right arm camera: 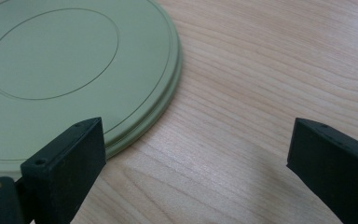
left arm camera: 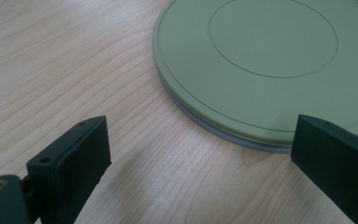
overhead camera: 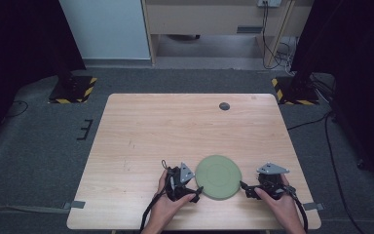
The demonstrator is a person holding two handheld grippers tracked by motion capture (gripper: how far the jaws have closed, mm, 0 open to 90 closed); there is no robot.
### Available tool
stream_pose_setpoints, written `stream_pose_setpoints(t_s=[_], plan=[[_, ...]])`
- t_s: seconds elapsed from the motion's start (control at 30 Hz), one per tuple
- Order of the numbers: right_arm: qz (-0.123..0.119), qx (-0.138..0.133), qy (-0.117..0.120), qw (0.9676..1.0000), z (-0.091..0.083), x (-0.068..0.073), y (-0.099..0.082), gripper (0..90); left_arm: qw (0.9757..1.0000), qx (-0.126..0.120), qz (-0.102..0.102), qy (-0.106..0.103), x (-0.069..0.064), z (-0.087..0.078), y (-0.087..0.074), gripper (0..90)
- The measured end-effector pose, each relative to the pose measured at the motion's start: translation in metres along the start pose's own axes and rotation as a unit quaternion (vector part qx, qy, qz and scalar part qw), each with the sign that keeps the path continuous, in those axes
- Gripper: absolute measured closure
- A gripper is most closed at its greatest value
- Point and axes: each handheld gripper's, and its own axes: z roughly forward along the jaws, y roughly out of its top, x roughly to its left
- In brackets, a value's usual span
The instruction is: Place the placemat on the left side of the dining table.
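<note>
Two hands enter from the bottom edge of the high view, each holding a gripper low on a pale wooden counter (overhead camera: 141, 126). Left gripper (overhead camera: 197, 190) sits lower centre-left, right gripper (overhead camera: 243, 185) lower centre-right; both have their fingers spread wide apart, grasping nothing. Between them lies a flat, round green plate (overhead camera: 218, 176) (face up, with a fine ring scribed in its middle), each gripper just beside its rim. Farther up the frame, near the counter's top edge, is a small dark round disc (overhead camera: 224, 106).
</note>
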Motion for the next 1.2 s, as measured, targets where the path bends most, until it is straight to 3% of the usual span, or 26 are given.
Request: stream_pose_setpoints(t_s=[0.47,0.7,1.03,1.1,1.2], plan=[[0.0,0.001,-0.016,0.9999,0.005,0.004,0.002,3.6,0.9998,0.0,-0.004,0.018,0.0,0.002,0.003,2.1],[0.008,-0.005,-0.034,0.9994,0.009,0.005,0.004,2.9,0.9991,0.001,0.014,0.04,0.0,0.004,0.007,1.3],[0.017,-0.014,-0.044,0.9988,0.011,0.004,0.005,5.0,0.9993,0.016,0.02,0.026,0.007,0.009,0.013,0.0],[0.018,-0.01,-0.036,0.9992,0.01,0.005,0.005,5.8,0.999,0.017,0.029,0.029,0.006,0.009,0.014,0.3],[0.019,-0.013,-0.032,0.9992,0.009,0.005,0.004,5.6,0.9992,0.016,0.024,0.026,0.007,0.01,0.014,0.0]])
